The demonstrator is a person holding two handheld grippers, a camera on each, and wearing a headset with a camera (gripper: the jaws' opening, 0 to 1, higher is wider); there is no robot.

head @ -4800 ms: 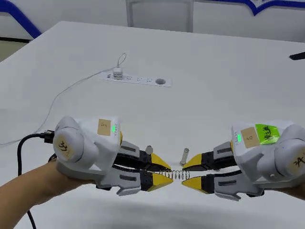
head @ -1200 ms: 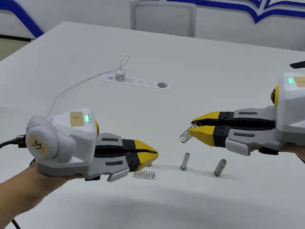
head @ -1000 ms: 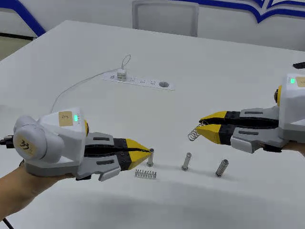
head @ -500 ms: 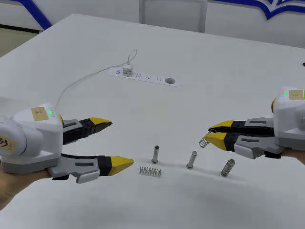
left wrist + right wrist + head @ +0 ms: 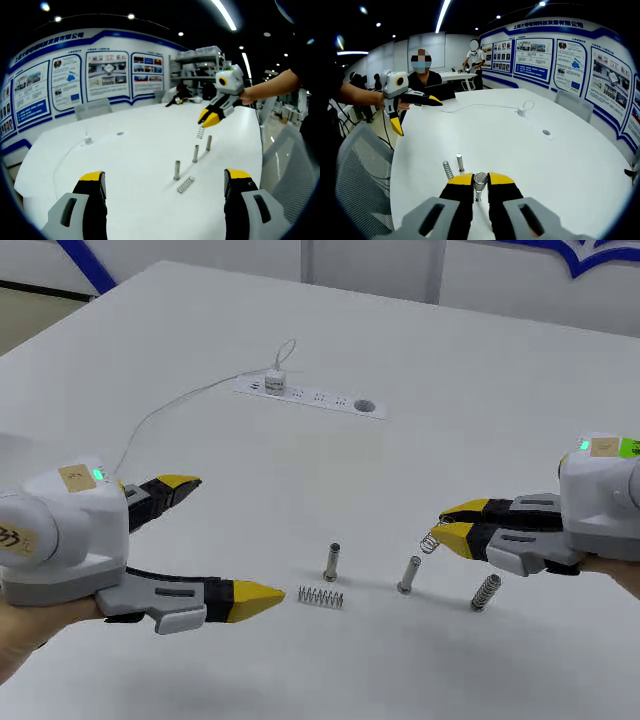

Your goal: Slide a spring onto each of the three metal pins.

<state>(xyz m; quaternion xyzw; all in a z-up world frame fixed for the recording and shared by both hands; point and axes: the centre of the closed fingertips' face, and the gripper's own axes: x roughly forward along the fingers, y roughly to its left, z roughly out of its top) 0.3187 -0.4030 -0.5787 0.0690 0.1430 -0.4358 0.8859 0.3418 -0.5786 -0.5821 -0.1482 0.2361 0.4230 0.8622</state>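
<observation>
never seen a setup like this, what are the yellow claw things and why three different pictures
No robot here: a person holds a two-jaw gripper in each hand. The rectangular picture comes from a headset camera looking down at the white table. The two round pictures come from cameras riding on the grippers, looking along their jaws. The left gripper is wide open and empty. The right gripper is shut on a small spring. On the table stand a bare left pin, a bare middle pin, and an upright spring that seems to sit on the third pin; a loose spring lies flat near the left pin. A power strip lies farther back.
</observation>
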